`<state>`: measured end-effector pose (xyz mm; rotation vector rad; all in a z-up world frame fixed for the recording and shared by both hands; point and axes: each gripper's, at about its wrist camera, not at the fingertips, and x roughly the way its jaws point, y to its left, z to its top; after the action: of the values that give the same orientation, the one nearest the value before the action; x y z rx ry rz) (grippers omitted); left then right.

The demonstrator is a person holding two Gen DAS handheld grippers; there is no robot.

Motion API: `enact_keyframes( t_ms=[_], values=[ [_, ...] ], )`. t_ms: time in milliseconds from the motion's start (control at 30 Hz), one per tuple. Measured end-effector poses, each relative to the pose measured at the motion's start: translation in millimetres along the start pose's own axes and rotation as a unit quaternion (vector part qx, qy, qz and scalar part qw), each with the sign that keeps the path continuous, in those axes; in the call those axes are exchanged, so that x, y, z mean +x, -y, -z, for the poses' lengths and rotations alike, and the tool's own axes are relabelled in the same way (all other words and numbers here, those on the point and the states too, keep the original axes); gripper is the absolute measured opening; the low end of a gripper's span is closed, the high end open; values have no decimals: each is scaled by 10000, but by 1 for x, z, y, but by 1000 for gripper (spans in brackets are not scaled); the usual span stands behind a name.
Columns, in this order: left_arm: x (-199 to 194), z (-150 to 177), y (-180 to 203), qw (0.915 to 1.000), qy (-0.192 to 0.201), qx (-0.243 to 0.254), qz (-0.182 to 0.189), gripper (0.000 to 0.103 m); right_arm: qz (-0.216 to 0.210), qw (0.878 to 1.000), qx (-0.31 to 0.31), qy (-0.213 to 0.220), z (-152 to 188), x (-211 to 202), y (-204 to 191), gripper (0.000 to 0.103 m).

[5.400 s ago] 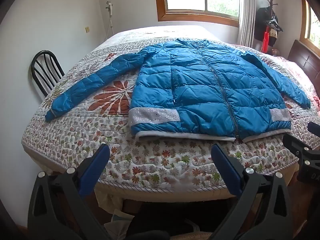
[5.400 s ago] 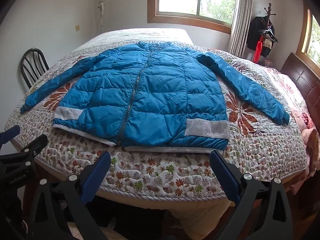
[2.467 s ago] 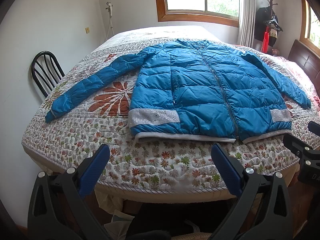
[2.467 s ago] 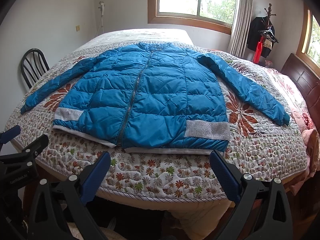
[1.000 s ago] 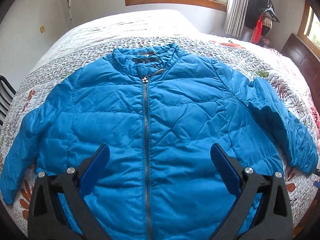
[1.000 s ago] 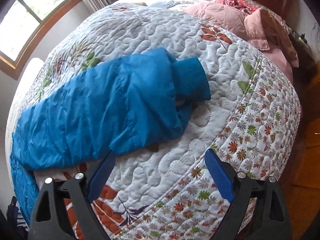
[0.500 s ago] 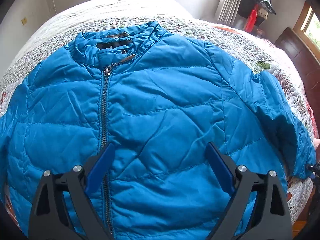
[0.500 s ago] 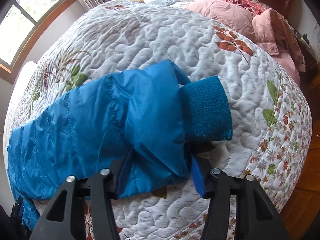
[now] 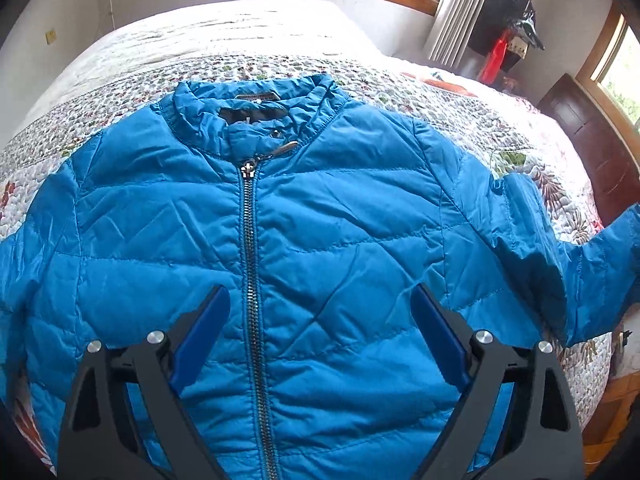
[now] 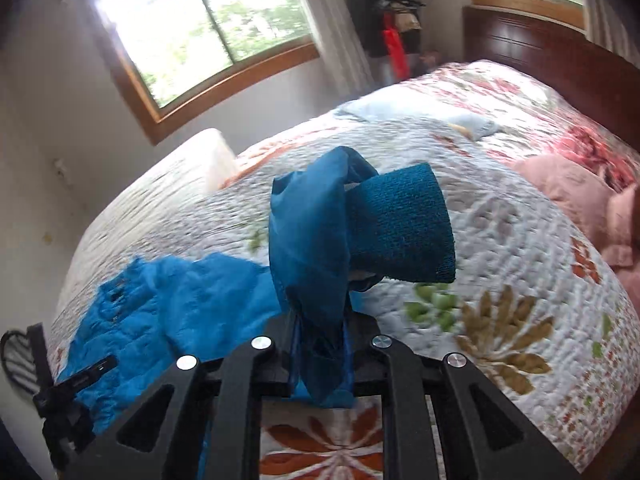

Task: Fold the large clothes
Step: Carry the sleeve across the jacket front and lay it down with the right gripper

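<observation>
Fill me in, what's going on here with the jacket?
A person with two handheld grippers is starting to fold a blue puffer jacket spread on a quilted bed. The right gripper has just closed its jaws on the sleeve near the knit cuff, which is raised off the quilt. The left gripper hovers open over the zipped front.

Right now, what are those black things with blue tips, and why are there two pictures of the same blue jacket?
A person holds one grabbing tool in each hand, and each tool carries its own camera, so you get two views. The left tool hangs open over the chest of the blue jacket, which lies zipped up on a flowery quilt on a bed. The other picture looks along the right tool. Its jaws have just been closing and now pinch the sleeve near its knitted cuff, lifting it off the quilt. That raised sleeve also shows at the right edge of the left view.
</observation>
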<state>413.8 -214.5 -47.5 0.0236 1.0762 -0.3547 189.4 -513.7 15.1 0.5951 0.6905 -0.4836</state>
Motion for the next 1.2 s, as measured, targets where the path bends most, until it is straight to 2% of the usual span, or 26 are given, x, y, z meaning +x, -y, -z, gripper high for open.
enact_keyframes(
  t_ms=[100,200,367,467,600,667,767,833,967,1033,1200],
  values=[
    [-7,-1,-5,10000,73,24,-15,90,-350,9973,-616,-188,10,17,-66,16],
    [-13,-2,-11,9999,110,40,4,90,-608,9912,-1085,-458,29,38,-111,16],
    [-18,-3,-25,9999,142,25,53,90,-597,9790,-1807,-734,58,75,-169,16],
    [-20,-2,-31,9998,150,-17,122,90,-663,9713,-2051,-1005,73,95,-180,19],
    [-22,-1,-35,9995,108,-57,276,90,-804,9629,-2246,-1259,91,106,-191,32],
    [-25,-1,-36,9992,127,-65,375,90,-1136,9558,-2395,-1273,98,96,-197,37],
    [-28,-1,-38,9980,94,-157,607,90,-1897,9374,-2570,-1389,110,75,-201,37],
    [-28,0,-40,9971,63,-240,721,90,-2059,9314,-2655,-1399,117,65,-201,37],
    [-25,4,-38,9958,-81,-303,858,90,-1773,9393,-2663,-1243,118,45,-183,37],
    [-20,4,-30,9956,-194,-248,881,90,-1636,9481,-2455,-1190,112,40,-168,37],
    [-1,3,-2,9922,-484,-85,1143,90,-907,9690,-2093,-949,93,34,-129,37]
  ],
)
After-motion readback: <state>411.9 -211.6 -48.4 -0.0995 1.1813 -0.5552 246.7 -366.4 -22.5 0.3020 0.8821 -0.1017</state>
